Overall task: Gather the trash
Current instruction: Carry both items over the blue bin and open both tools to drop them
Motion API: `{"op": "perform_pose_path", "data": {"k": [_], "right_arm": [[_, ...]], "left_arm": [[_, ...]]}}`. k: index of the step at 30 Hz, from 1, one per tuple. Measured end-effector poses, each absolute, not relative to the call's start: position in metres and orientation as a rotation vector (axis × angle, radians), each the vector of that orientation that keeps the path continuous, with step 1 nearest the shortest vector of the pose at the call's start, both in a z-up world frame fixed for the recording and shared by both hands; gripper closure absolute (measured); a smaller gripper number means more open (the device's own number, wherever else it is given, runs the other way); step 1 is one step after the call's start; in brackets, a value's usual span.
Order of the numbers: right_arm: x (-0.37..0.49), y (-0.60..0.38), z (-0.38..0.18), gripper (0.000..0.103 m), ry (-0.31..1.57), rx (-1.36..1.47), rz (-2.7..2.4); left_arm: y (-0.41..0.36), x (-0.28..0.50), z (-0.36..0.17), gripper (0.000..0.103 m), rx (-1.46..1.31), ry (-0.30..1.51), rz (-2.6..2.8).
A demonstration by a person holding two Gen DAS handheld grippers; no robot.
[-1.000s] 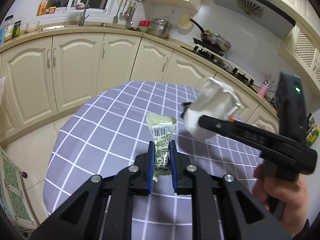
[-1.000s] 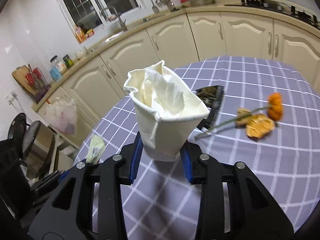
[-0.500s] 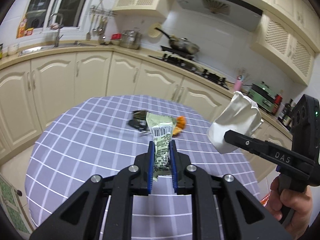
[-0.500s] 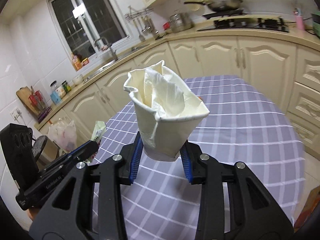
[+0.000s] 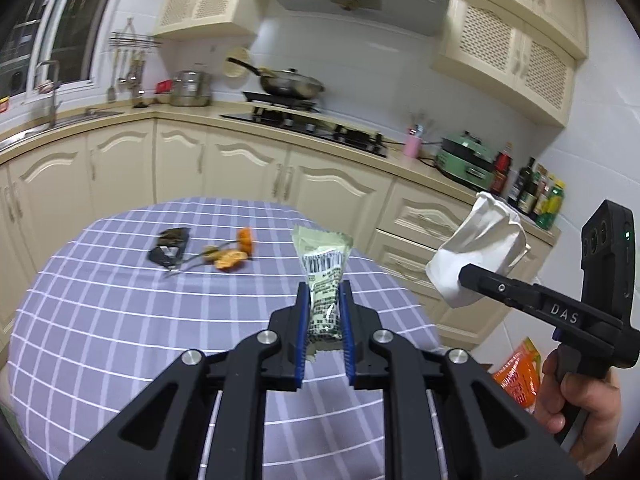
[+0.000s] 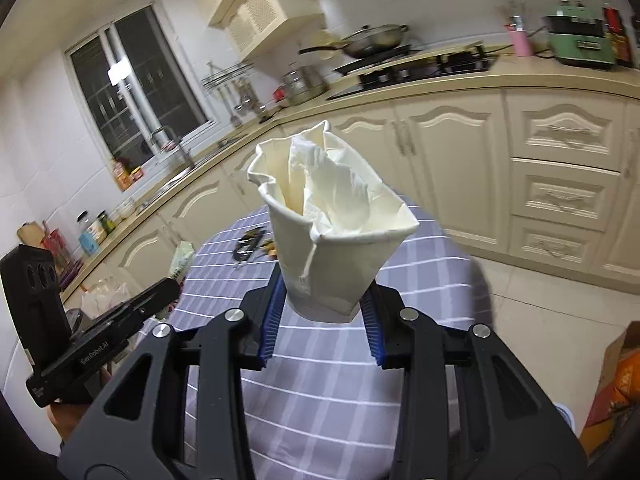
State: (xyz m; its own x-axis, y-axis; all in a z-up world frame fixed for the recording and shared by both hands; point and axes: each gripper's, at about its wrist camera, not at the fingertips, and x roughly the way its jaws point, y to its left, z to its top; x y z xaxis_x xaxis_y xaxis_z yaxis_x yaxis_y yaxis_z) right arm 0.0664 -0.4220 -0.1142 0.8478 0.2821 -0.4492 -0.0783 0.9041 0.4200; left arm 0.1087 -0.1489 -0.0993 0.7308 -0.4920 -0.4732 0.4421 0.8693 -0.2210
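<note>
Covering the round table [image 5: 100, 320] is a lilac cloth with a white grid, and cream cabinets [image 5: 332, 192] curve around it under a beige counter. On that counter sit a gas hob [image 5: 312, 124] with a pan, a steel pot [image 5: 190, 89], a pink cup [image 5: 412, 147], a green cooker [image 5: 466, 162] and a row of bottles [image 5: 528, 190]; a sink tap [image 5: 50, 92] stands below the dark window.

The left gripper [image 5: 325, 322] pinches a pale green snack wrapper [image 5: 322, 264] between its blue pads, the wrapper standing upright above the table with its barcode facing the camera. The right gripper [image 6: 322, 316] squeezes a crumpled white paper cup [image 6: 332, 236] stuffed with tissue, held off past the table's right edge over the floor in the left wrist view.

Much of the near table is blocked by both grippers' black frames. From the right wrist, the cup hides most of what lies behind it. The pan and hob are motion-blurred. An orange bag [image 5: 518, 376] on the floor is cut off by the right gripper's handle, so its print is unreadable.

Left on the cloth, well apart from both grippers, lie a dark crumpled wrapper [image 5: 170, 246] and, just beside it, orange peel pieces [image 5: 232, 250] with a thin stem. A white plastic bag [image 6: 104, 296] sits low behind the left gripper's body in the right wrist view.
</note>
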Motion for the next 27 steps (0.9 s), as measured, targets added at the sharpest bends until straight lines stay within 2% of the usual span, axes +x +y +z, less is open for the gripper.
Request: {"op": "perform_pose_path", "data": {"k": [5,14,20,27], "right_arm": [[0.035,-0.471,-0.132,0.067,0.533,0.446,0.09],[-0.023,-0.575,-0.202,0.067,0.623,0.583,-0.17],[-0.054,-0.63,-0.283,0.067,0.76,0.709,-0.303],[-0.075,-0.657,-0.363,0.067,0.891,0.844,-0.381]], "left_arm": [[-0.196,0.095,-0.103,0.089,-0.054,0.559,-0.616],[-0.299,0.069,-0.136,0.089,0.039,0.645,-0.814],[-0.379,0.052,-0.189,0.089,0.137,0.786,-0.949],[-0.456,0.039,-0.276,0.089,0.277,0.987,-1.026]]}}
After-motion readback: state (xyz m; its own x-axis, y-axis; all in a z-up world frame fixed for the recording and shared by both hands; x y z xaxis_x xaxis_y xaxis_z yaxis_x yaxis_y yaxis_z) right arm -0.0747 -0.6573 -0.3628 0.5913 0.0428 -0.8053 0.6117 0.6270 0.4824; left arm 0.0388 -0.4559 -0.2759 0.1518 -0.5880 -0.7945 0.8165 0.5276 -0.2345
